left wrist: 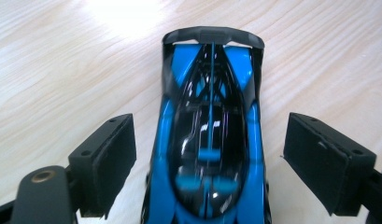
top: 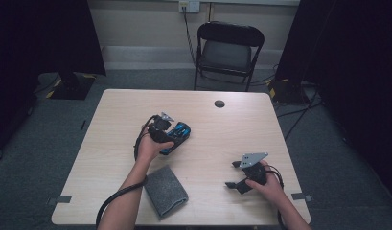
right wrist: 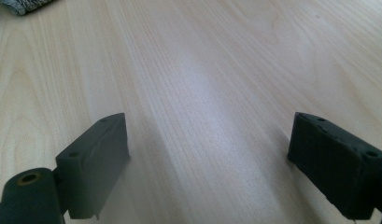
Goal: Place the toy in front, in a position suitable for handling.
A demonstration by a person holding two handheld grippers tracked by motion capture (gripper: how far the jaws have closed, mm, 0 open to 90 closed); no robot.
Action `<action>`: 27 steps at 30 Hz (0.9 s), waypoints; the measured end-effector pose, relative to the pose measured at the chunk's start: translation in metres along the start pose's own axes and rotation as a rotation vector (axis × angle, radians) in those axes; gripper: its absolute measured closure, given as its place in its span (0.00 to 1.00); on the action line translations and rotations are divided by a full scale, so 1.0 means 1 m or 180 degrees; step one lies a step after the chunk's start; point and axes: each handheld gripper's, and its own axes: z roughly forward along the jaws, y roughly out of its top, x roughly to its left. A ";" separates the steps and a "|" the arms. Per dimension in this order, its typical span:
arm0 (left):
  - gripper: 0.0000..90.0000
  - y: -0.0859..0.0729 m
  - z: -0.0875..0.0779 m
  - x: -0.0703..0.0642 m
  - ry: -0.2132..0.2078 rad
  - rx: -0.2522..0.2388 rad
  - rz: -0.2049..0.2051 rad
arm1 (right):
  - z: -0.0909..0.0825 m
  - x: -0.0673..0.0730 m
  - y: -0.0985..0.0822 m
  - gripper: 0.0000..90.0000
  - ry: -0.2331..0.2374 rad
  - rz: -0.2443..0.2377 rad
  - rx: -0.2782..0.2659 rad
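Centrally on the tabletop (top: 112, 115), the car (left wrist: 209, 130) sits between the left gripper's (left wrist: 209, 154) wide fingers (left wrist: 107, 158), untouched. Near the car lies a grey cloth (top: 166, 190); farther off, the right gripper (top: 236, 175) gapes wide over bare wood.

One toy car (top: 178, 134), blue and black, sits on the table (top: 112, 124) near its middle. One folded grey cloth (top: 166, 190) lies at about six o'clock from the car. Two grippers are over the table: the left gripper (top: 170, 133) at nine o'clock and the right gripper (top: 233, 175) at four o'clock. One folding chair (top: 227, 52) stands at twelve o'clock beyond the table.
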 end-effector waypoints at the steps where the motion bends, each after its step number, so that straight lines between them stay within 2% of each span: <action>1: 0.19 -0.003 -0.004 0.001 0.0017 -0.0018 0.0029 | 0.000 0.000 0.000 0.12 0.0000 0.0000 0.0001; 4: 0.18 -0.014 -0.015 0.005 0.0049 -0.0051 0.0010 | 0.000 0.000 0.000 0.12 -0.0001 0.0003 0.0000; 9: 0.18 -0.031 -0.023 0.010 0.0000 -0.0091 -0.0043 | 0.000 -0.001 0.000 0.12 0.0000 0.0001 -0.0001; 13: 0.18 -0.041 -0.020 0.010 -0.0064 -0.0095 -0.0089 | 0.001 -0.001 0.001 0.12 -0.0004 0.0001 0.0000; 17: 0.17 -0.049 -0.012 0.011 -0.0065 -0.0073 -0.0042 | 0.001 -0.001 0.001 0.12 -0.0009 0.0002 -0.0002; 19: 0.18 -0.051 -0.009 0.013 -0.0149 -0.0091 -0.0103 | 0.001 -0.001 0.001 0.12 -0.0009 0.0002 -0.0002; 24: 0.18 -0.055 -0.002 0.011 -0.0138 -0.0097 0.0051 | 0.001 -0.001 0.001 0.12 -0.0010 0.0001 -0.0002; 26: 0.17 -0.057 0.001 0.011 -0.0167 -0.0103 0.0058 | 0.001 -0.001 0.001 0.12 -0.0009 0.0001 -0.0002; 27: 0.18 -0.058 0.003 0.012 -0.0150 -0.0100 0.0101 | 0.001 -0.001 0.001 0.12 -0.0009 0.0001 -0.0002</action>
